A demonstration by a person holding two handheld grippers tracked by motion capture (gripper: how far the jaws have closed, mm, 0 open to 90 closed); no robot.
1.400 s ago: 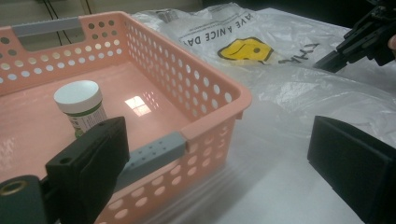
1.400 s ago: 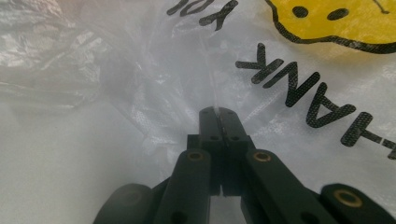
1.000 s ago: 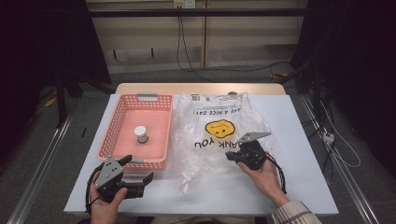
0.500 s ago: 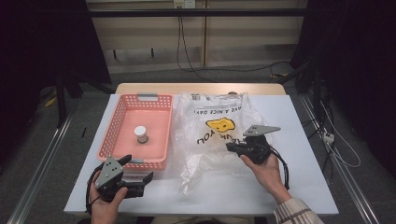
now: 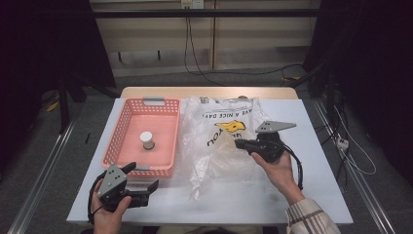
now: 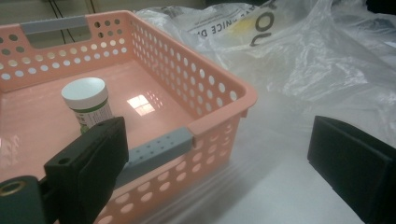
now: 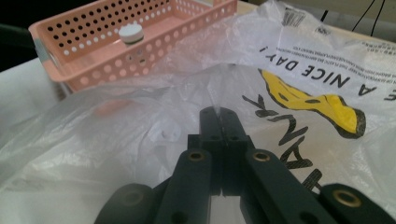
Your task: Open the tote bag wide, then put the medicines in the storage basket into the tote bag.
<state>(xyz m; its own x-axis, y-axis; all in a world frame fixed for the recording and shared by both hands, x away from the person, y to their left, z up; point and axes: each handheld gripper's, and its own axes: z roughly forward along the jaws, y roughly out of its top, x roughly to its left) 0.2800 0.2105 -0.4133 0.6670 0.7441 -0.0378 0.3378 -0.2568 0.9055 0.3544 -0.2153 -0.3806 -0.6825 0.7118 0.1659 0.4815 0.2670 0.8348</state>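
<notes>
The right gripper (image 5: 239, 143) has its jaws shut tight on a pinch of the bag (image 5: 214, 146). In the right gripper view the thin plastic rises to a little peak right at the tips (image 7: 218, 113) — the bag (image 7: 299, 74) is lifted there. This bag is clear and crinkly, with black letters and a yellow shape on it. It lies on the table (image 5: 321, 195), in the middle, and reaches from the far edge almost to the near edge. Its left side lies just beside the basket (image 5: 127, 117).

The left gripper (image 5: 146, 181) sits near the table's near left corner, held in the person's left hand (image 5: 109, 214). Its 2 jaws stand wide open with nothing between them. In the left gripper view they point at the near right corner of the basket (image 6: 219, 88).

The basket is pink with many round holes and takes up the left part of the table. 1 small jar (image 5: 147, 140) with a white lid stands upright inside it — near the middle of the basket floor.
</notes>
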